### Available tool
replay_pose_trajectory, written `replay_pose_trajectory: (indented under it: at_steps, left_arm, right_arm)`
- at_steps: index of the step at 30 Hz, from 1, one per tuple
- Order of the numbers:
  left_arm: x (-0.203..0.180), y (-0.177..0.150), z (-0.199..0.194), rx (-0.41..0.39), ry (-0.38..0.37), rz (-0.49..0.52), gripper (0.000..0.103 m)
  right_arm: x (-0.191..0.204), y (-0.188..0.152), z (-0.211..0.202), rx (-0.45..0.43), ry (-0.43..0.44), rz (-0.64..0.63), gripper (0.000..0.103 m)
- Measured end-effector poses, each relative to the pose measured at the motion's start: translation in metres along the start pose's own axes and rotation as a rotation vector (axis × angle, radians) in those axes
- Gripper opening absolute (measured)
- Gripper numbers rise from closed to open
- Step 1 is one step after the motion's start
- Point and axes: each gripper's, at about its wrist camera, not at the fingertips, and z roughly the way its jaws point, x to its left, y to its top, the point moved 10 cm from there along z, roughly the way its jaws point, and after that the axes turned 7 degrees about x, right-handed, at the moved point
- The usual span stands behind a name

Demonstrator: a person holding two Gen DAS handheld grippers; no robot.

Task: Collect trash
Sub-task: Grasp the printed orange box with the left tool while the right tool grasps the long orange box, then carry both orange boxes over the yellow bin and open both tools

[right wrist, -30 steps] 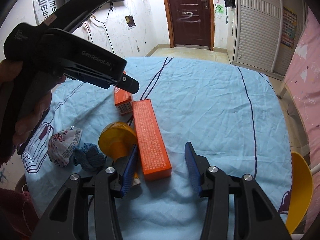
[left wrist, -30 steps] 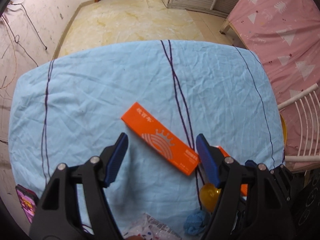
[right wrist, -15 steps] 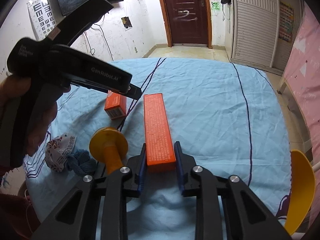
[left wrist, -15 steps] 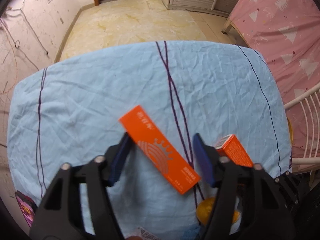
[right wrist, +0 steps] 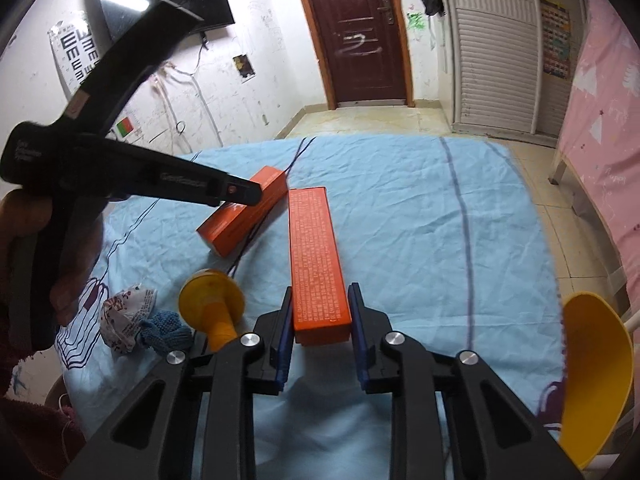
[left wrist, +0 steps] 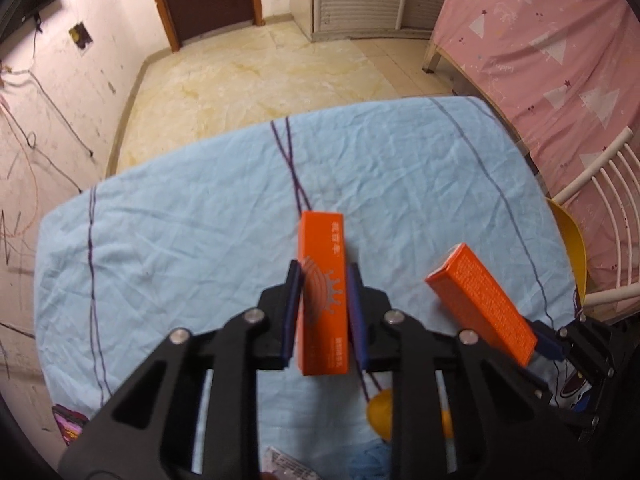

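We count two long orange cardboard boxes: our left tongs [left wrist: 323,312] clamp one [left wrist: 322,292], our right tongs [right wrist: 320,334] the other [right wrist: 317,262].

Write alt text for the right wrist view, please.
The right gripper is shut on a long orange box above a blue tablecloth. To its left, the left gripper holds a second orange box.
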Motion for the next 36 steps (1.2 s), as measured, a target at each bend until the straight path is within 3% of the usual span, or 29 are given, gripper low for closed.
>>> replay_pose_trajectory:
  at_steps: [9, 19, 24, 30, 31, 32, 36]
  left_arm:
    - [0.000, 0.000, 0.007, 0.025, 0.070, 0.034, 0.018]
    - [-0.005, 0.002, 0.012, 0.047, 0.032, 0.028, 0.019]
    - [-0.005, -0.001, 0.020, 0.074, 0.038, 0.024, 0.031]
    - [-0.004, -0.009, 0.029, 0.082, 0.046, 0.034, 0.031]
    - [-0.004, -0.009, 0.029, 0.082, 0.043, 0.031, 0.029]
    - [-0.004, -0.010, 0.028, 0.080, 0.041, 0.035, 0.021]
    - [-0.010, -0.011, 0.026, 0.076, 0.051, 0.051, 0.021]
  right_arm:
    - [-0.024, -0.004, -0.015, -0.026, -0.022, 0.046, 0.019]
    - [-0.036, -0.005, -0.015, -0.030, -0.024, 0.065, 0.019]
    - [-0.034, -0.006, -0.013, -0.031, -0.024, 0.067, 0.019]
    - [-0.037, -0.006, -0.013, -0.031, -0.027, 0.077, 0.019]
    - [-0.038, -0.007, -0.014, -0.032, -0.028, 0.079, 0.019]
    - [-0.040, -0.006, -0.014, -0.033, -0.029, 0.081, 0.019]
    - [-0.042, -0.004, -0.019, -0.044, -0.031, 0.084, 0.019]
